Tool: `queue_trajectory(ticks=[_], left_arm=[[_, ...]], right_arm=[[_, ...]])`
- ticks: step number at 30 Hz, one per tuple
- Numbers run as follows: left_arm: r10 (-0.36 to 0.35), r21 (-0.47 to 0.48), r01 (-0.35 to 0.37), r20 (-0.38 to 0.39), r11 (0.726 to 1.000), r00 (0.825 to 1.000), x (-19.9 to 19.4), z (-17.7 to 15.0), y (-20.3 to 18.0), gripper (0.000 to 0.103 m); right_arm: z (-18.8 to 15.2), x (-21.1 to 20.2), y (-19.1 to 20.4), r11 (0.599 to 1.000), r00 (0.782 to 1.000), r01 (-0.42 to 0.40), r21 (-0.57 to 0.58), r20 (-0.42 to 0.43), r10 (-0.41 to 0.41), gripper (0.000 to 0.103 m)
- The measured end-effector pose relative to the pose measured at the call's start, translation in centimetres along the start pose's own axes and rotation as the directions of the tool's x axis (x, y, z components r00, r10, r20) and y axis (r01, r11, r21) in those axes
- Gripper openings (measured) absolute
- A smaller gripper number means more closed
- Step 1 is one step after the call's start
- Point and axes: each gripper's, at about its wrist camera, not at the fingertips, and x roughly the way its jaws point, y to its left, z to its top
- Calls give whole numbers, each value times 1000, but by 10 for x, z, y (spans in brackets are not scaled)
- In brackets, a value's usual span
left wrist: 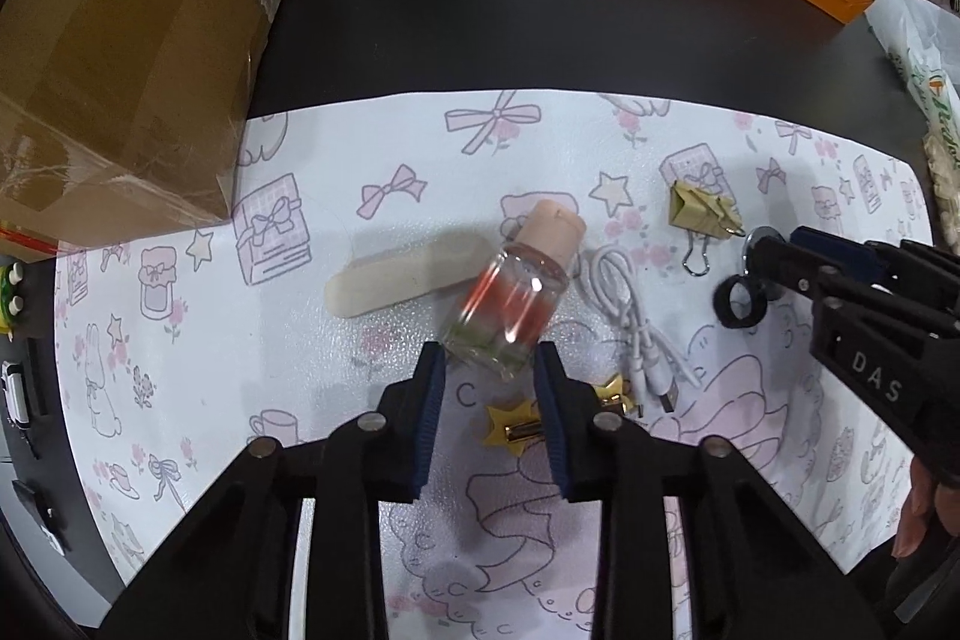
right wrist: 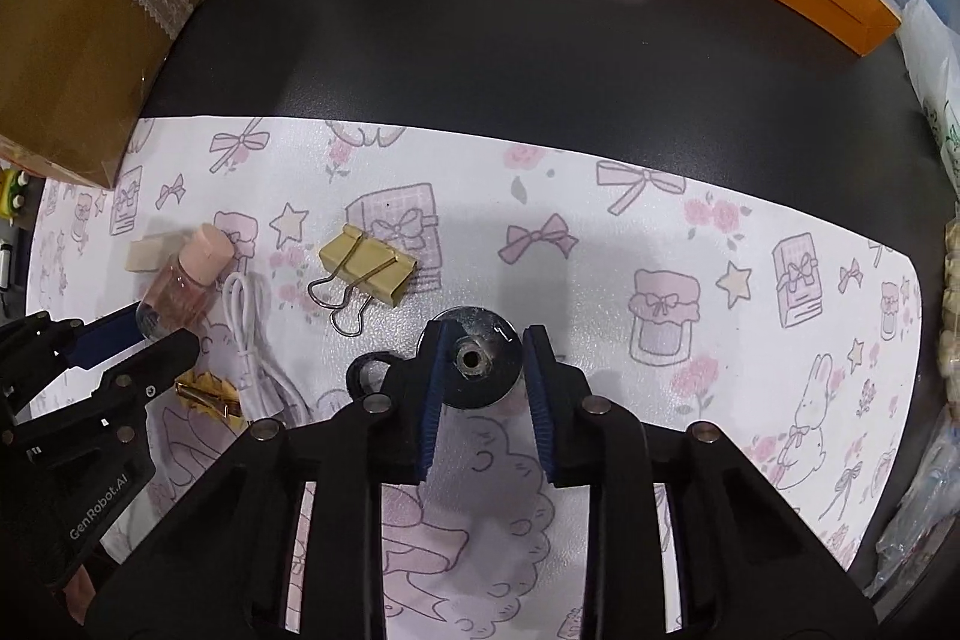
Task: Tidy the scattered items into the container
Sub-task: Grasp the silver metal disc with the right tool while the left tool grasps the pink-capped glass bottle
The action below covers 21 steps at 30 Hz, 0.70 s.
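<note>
Between your left gripper's [left wrist: 489, 370] blue pads sits the small clear bottle [left wrist: 510, 307] with a pink cap, tilted toward 1 o'clock over the patterned mat [left wrist: 360, 148]; the jaws close on its base. Your right gripper [right wrist: 483, 361] has its half-open jaws around the round metal disc [right wrist: 477, 364], pads touching its sides. At 10 o'clock lies a gold binder clip [right wrist: 366, 262], then a white cable [right wrist: 252, 340].

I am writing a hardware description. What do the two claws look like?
Both are matte black plastic linkages with round silver pivot pins and ribbed dark-blue pads. The left claw carries white "GenRobot.AI" lettering in the right wrist view; the right claw shows "DAS" in the left wrist view.
</note>
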Motion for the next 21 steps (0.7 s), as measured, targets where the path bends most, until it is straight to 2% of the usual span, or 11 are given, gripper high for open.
queue_trajectory(ticks=[1,2,4,5,11,18,21], left_arm=[[-6,-5,6,-7,1000,1000,1,-1,1,16],[-6,-8,6,-11,1000,1000,1,-1,1,13],[-4,-9,4,-8,1000,1000,2,-3,2,11],[-7,-11,7,-7,1000,1000,2,-4,2,11],[-45,-23,45,-12,999,999,1,-8,4,4],[-58,-17,58,11,998,998,-12,-14,4,0],[-45,16,45,29,999,999,-19,-14,-3,1]], right_arm=[[0,0,2,1000,1000,6,-6,0,-6,25],[-1,0,3,1000,1000,11,-6,1,-11,25],[-2,-1,4,1000,1000,17,-7,2,-17,25],[-2,-2,6,1000,1000,21,-12,3,-21,14],[-4,-9,10,1000,1000,22,-14,11,-22,12],[-5,-17,13,1000,1000,13,-10,21,-13,10],[-6,-21,14,1000,1000,10,-8,26,-10,10]])
